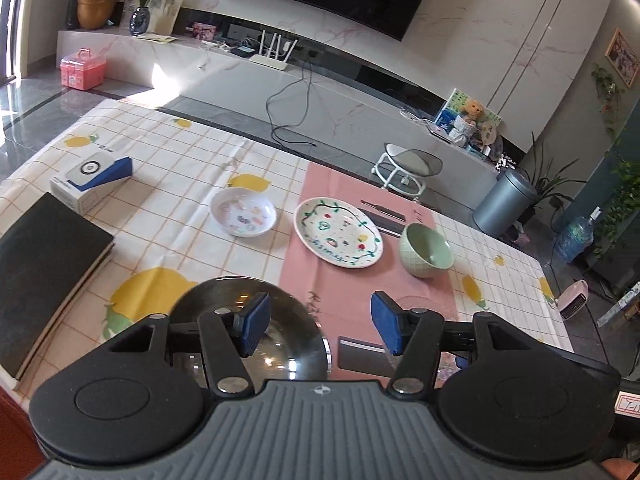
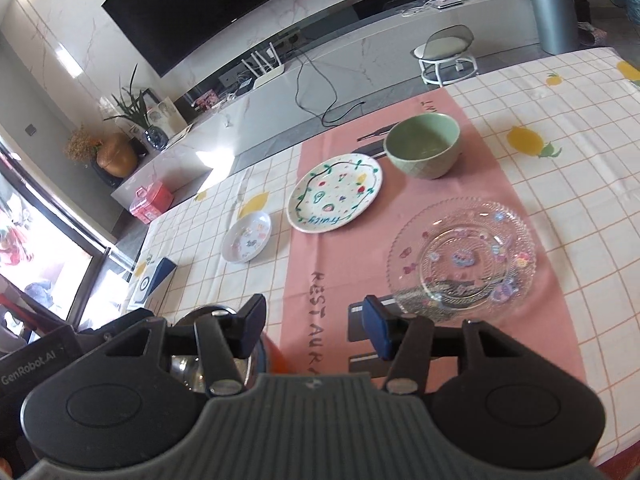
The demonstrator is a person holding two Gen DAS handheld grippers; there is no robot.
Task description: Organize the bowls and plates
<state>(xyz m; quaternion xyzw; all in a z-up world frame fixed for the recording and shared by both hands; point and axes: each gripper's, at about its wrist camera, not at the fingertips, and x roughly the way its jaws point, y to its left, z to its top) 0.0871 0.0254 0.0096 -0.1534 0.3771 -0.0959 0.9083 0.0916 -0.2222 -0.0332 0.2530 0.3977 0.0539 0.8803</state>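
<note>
On the table, the left wrist view shows a small white patterned plate (image 1: 243,212), a white painted plate (image 1: 338,233) and a green bowl (image 1: 426,250) in a row. A dark glass dish (image 1: 292,320) lies just below my left gripper (image 1: 320,320), which is open with nothing between its blue pads (image 1: 256,322). In the right wrist view a clear glass plate (image 2: 462,258) sits on the pink mat, ahead and to the right of my right gripper (image 2: 315,316). That gripper is open and empty. The painted plate (image 2: 334,193), green bowl (image 2: 422,146) and small plate (image 2: 247,236) lie farther off.
A black book (image 1: 44,264) and a white and blue box (image 1: 92,180) lie at the table's left side. The pink mat (image 1: 360,288) covers the middle of the lemon-print tablecloth (image 1: 180,184). Beyond the far edge stand a white stool (image 1: 408,164) and a grey bin (image 1: 504,204).
</note>
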